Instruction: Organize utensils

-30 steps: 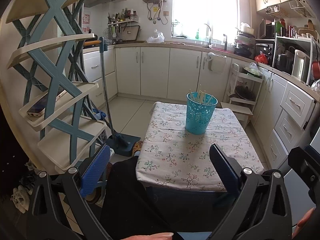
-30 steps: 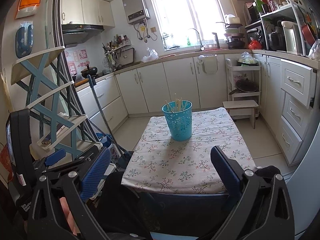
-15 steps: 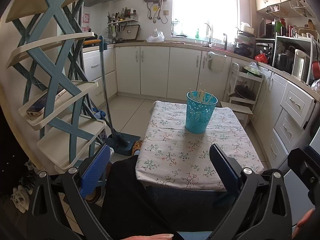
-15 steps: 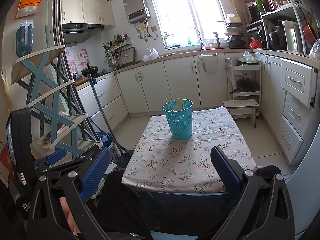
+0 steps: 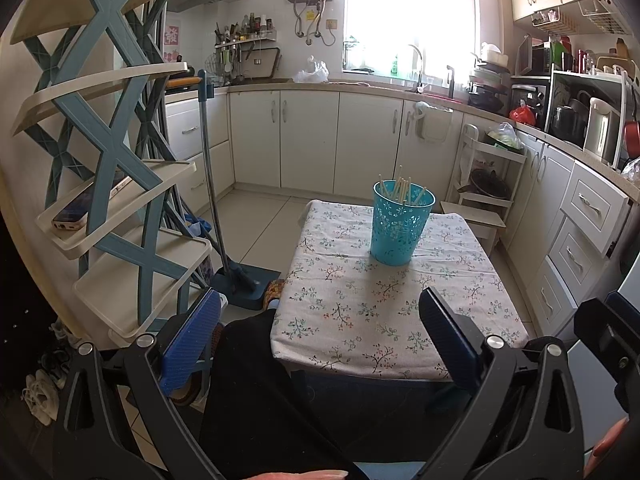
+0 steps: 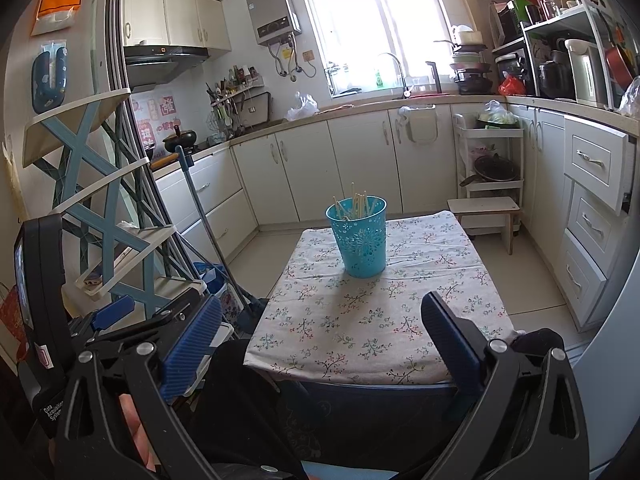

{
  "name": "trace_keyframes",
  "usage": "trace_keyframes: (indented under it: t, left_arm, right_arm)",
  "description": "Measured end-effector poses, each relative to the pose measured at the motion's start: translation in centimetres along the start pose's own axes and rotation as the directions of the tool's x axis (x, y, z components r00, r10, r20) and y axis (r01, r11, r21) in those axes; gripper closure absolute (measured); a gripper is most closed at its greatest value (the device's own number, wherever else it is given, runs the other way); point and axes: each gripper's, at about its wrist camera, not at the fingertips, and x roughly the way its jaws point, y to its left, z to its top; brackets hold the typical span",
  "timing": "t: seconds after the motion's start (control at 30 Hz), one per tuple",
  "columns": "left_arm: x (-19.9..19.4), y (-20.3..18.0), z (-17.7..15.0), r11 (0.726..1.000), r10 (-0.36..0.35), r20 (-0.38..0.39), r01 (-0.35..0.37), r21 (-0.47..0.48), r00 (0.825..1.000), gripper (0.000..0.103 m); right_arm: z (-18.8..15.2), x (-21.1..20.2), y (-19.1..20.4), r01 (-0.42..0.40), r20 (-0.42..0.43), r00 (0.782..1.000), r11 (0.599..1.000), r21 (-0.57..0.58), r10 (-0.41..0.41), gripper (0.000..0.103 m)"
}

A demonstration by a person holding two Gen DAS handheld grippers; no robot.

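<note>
While both grippers, left (image 5: 320,328) and right (image 6: 322,330), hang wide apart and empty near the table's (image 6: 360,372) front edge, the chopstick-filled teal basket (image 6: 360,240) stands far back, lots of bare cloth between.

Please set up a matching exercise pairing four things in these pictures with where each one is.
Things:
1. chopsticks
2. teal holder
3. phone
4. broom

Places:
A. on a rack shelf
B. on the floral tablecloth
C. on the floor by the rack
D. inside the holder

Pairs: 1-D, 2-B, 3-A, 4-C
</note>
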Motion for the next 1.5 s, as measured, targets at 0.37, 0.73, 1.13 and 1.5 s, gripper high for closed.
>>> trace_keyframes:
  t: [0.37,0.73,1.13,1.5]
  left_arm:
    - [0.00,0.00,0.03,1.000,0.000,-0.001,0.000,0.001,1.000,0.008]
    - [-0.02,-0.06,0.05,1.000,0.001,-0.001,-0.001,0.001,1.000,0.008]
    - [0.14,0.08,-0.23,1.000,0.000,-0.006,0.000,0.001,1.000,0.008]
    - [0.23,0.13,-0.38,1.000,0.001,-0.009,-0.001,0.003,1.000,0.008]
  right_arm:
    - [0.04,-0.01,0.02,0.001,0.000,1.000,1.000,0.001,-0.001,0.007]
    - [0.03,0.00,0.07,0.001,-0.001,1.000,1.000,0.001,-0.001,0.007]
    - [-0.29,0.06,0.25,0.000,-0.004,1.000,1.000,0.001,0.000,0.007]
    - [-0.39,0.08,0.30,-0.001,-0.005,1.000,1.000,0.002,0.001,0.007]
